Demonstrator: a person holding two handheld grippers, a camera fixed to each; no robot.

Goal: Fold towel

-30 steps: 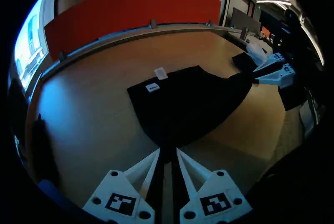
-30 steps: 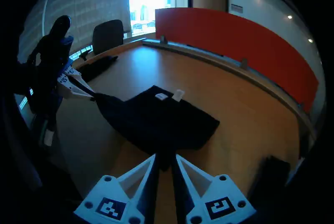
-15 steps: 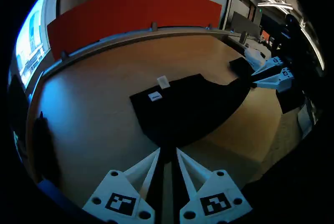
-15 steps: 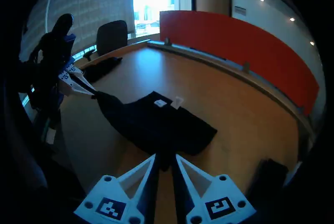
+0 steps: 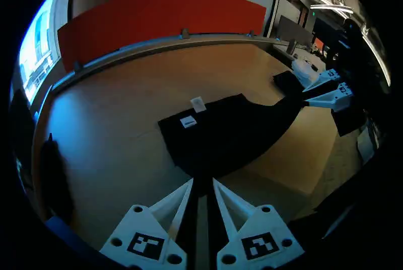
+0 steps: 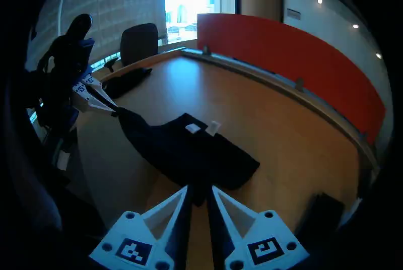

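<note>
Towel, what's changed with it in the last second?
The towel and its white tag sit slightly lower in both views, so the left gripper and right gripper seem to be drawing its corners up or back. Both pairs of jaws stay shut on the cloth, and the table is unchanged.

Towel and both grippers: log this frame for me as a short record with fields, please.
towel: dark, far part lying on the table, two near corners raised
left gripper: shut on one raised corner
right gripper: shut on the other raised corner
markings: two white tags at the towel's far edge
surroundings: curved wooden table, red partition along its far side
fold: no layer laid over yet, as far as shows
</note>
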